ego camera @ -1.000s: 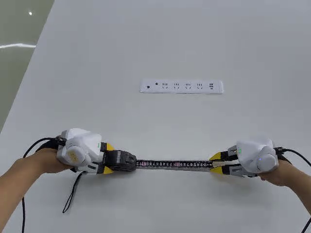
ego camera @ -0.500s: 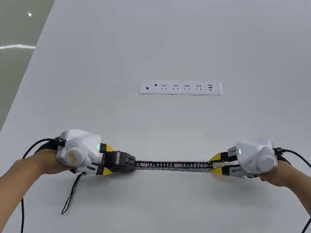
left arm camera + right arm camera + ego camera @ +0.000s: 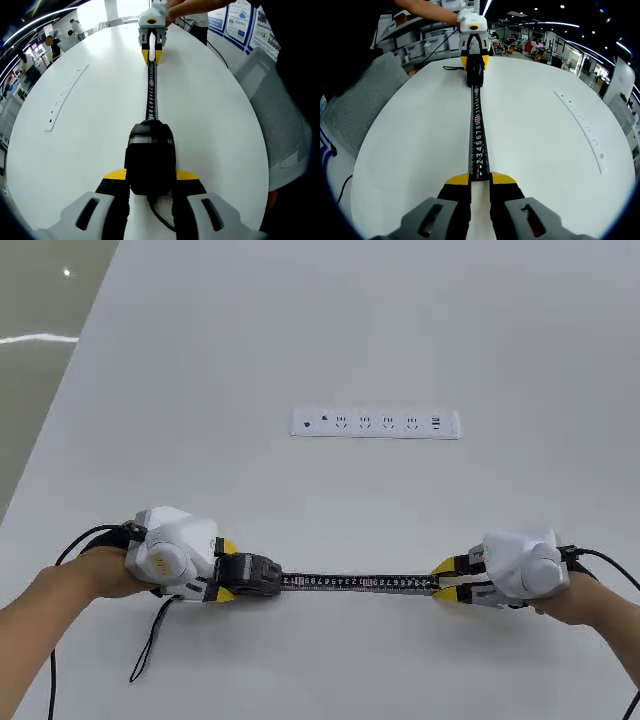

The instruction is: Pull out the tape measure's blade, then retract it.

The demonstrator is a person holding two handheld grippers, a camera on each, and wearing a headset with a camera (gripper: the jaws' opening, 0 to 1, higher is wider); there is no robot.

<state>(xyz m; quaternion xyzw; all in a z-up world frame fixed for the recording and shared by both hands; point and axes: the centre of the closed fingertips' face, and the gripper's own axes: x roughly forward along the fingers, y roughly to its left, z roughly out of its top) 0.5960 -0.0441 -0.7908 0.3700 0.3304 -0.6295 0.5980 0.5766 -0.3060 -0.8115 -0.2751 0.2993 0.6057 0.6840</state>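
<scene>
One tape measure [image 3: 150, 155] in left tool [image 3: 226, 571], blade tip [image 3: 479, 171] in right tool [image 3: 441, 580].

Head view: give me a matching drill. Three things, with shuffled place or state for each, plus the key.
Things
1. tape measure case
2. blade
3. power strip

Places or states
A. lies by itself farther up the table, touched by nothing
B. pulled out flat along the table, its end pinched in the jaws of the right gripper
C. clamped in the jaws of the left gripper

Pairs: 1-C, 2-B, 3-A
</scene>
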